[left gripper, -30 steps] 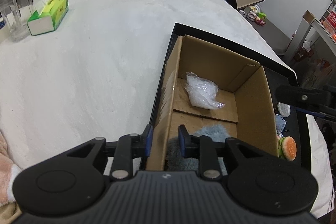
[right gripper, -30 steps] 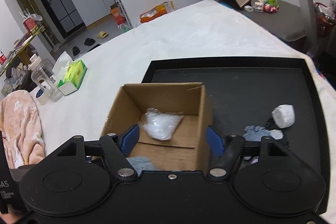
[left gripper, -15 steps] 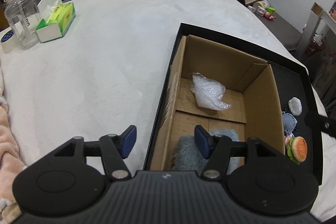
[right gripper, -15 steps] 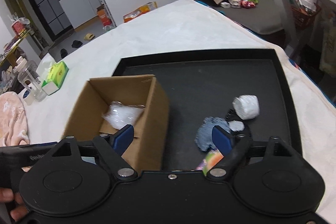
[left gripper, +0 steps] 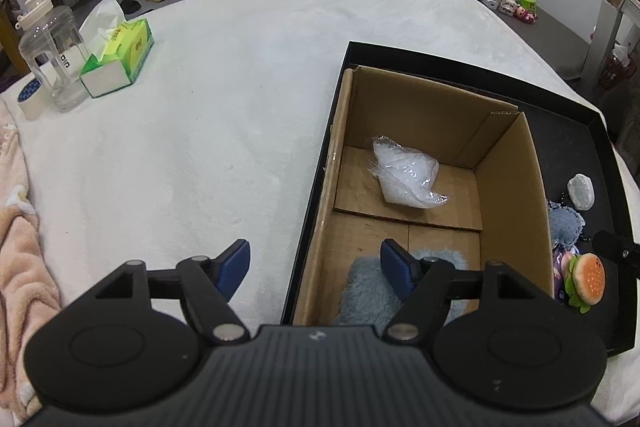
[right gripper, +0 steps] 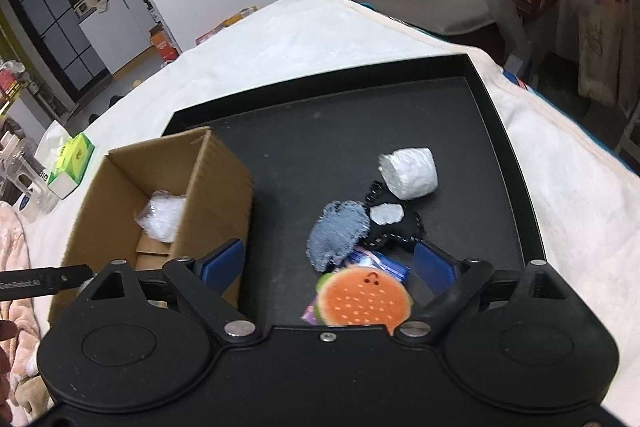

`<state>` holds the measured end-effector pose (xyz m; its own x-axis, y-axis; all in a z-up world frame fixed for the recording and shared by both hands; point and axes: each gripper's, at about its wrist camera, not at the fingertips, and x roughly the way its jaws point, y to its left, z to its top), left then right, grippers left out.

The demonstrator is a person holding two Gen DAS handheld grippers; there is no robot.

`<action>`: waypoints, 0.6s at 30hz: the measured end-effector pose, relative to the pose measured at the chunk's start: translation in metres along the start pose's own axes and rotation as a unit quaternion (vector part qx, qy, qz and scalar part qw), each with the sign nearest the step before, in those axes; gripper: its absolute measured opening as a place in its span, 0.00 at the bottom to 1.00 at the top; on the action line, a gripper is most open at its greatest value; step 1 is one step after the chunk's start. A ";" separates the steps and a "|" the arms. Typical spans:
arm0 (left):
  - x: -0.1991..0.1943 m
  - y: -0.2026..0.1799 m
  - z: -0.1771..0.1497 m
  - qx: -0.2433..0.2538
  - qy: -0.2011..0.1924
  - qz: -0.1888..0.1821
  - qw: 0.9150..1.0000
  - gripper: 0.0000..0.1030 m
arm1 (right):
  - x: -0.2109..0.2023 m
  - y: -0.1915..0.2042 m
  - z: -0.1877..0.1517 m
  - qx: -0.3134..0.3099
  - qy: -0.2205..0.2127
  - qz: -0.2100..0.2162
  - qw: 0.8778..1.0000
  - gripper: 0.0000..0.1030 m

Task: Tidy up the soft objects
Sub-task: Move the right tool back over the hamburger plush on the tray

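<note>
Right wrist | right gripper (right gripper: pixel 328 263) jaws just widened over burger toy (right gripper: pixel 364 297) | box (right gripper: pixel 212 187) wall beside

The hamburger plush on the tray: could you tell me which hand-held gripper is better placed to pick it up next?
Right. The right hand-held gripper hangs open directly over the hamburger plush; the left hand-held gripper straddles the cardboard box wall.

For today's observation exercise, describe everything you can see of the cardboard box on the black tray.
The cardboard box is plain brown corrugated card, open at the top, with its bottom flaps folded flat inside. It stands upright at the left end of the black tray, against the tray's rim. Inside lie a crumpled clear plastic bag toward the far wall and a fluffy blue-grey soft thing at the near end. The left gripper, open, straddles its near left wall without pressing it.
</note>
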<state>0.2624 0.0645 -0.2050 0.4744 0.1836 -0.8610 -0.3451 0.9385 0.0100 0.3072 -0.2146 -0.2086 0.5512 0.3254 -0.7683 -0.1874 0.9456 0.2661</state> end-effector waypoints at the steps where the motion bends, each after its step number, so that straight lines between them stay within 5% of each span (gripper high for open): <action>1: 0.000 -0.002 0.001 0.002 0.000 0.003 1.000 0.69 | 0.002 -0.002 -0.002 0.003 0.002 -0.001 1.000 0.89; 18: 0.000 -0.032 0.003 0.013 -0.002 0.045 0.999 0.70 | 0.021 -0.022 -0.017 0.019 0.029 0.008 0.999 0.90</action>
<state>0.2763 0.0350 -0.2036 0.4460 0.2685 -0.8538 -0.3653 0.9255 0.1002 0.3090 -0.2284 -0.2405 0.5009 0.3411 -0.7955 -0.1645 0.9398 0.2994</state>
